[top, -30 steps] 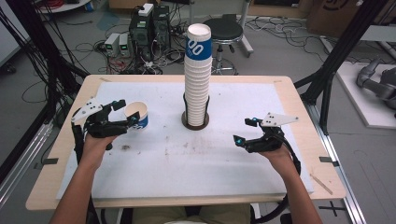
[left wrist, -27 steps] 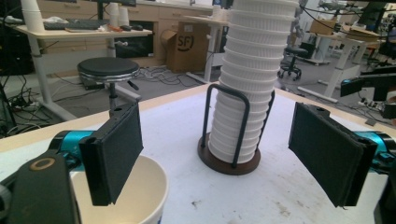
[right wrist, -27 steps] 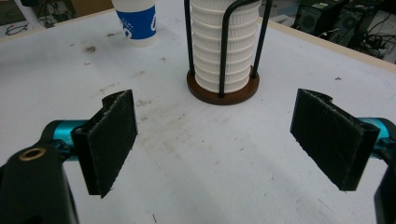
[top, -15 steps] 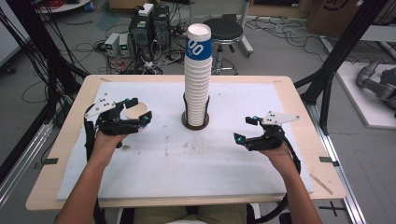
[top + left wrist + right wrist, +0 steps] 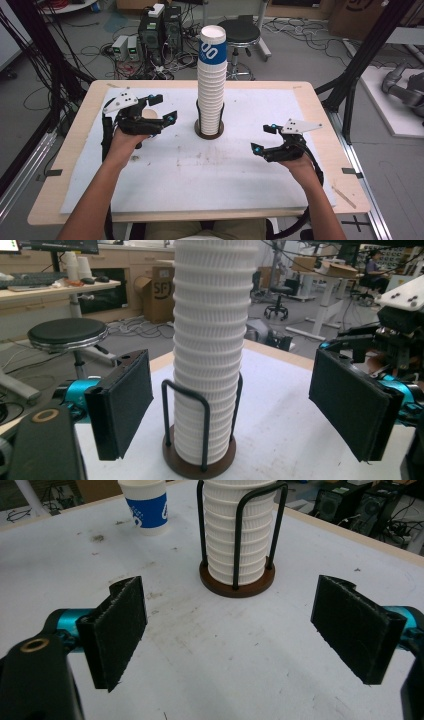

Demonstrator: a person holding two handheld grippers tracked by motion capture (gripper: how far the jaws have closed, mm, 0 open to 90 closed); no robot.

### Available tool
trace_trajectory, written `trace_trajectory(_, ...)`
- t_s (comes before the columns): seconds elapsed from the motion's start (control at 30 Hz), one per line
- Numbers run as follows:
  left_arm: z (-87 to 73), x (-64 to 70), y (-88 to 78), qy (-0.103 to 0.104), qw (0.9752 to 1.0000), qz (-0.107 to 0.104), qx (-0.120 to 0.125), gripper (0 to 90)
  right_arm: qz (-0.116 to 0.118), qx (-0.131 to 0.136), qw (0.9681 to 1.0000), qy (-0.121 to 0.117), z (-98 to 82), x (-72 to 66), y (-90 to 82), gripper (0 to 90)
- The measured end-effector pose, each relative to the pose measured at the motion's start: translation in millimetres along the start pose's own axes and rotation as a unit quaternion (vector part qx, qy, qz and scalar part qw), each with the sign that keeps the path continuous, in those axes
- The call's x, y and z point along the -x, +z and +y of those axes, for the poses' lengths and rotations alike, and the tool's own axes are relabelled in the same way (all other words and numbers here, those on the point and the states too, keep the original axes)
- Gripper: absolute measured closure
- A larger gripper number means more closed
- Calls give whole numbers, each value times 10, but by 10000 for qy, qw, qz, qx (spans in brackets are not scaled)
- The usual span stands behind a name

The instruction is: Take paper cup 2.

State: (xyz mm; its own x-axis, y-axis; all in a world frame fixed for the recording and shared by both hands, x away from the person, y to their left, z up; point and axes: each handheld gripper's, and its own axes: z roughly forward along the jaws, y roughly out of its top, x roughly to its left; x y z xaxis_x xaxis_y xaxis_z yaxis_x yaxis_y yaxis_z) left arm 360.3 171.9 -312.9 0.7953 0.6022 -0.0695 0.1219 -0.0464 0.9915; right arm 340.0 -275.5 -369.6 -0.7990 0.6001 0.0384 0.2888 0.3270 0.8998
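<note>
The left gripper (image 5: 167, 110) points at the tall cup stack (image 5: 212, 350); its jaws are wide and empty. A single cup (image 5: 146, 506) stands on the bench (image 5: 210, 175). The right gripper (image 5: 262, 138) has wide, empty jaws too.

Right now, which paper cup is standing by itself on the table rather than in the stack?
The single blue-banded cup, upright on the white mat left of the holder. The other cups are nested in the tall stack inside the wire holder at the table's middle.

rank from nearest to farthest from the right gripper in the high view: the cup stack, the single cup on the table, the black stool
From the right gripper:
1. Cup stack, in its holder at the table's middle.
2. Single cup, across the table under the left gripper.
3. Black stool, on the floor beyond the table.
</note>
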Motion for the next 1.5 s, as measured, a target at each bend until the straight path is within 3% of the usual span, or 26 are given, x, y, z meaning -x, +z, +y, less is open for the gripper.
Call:
trace_trajectory(0.33,299,-66,77,47,9996,-270,8,174,69,87,9999,10,95,20,32,148)
trace_trajectory(0.47,406,-72,104,132,9996,-262,-62,174,217,141,9997,-37,266,28,60,148)
trace_trajectory(0.57,456,-68,112,145,9995,-270,-29,174,349,123,9991,-215,442,46,113,148)
trace_trajectory(0.87,465,-69,114,154,9995,-267,-44,174,640,419,9964,-354,935,148,255,148)
trace_trajectory(1.13,474,-78,128,172,9995,-263,-75,174,691,553,9948,-498,1324,240,422,148)
trace_trajectory(1.2,473,-75,140,174,9994,-266,-98,173,809,522,9942,-481,1392,264,465,148)
trace_trajectory(1.5,478,-83,167,186,9993,-296,-125,174,791,514,9950,-342,1576,411,656,148)
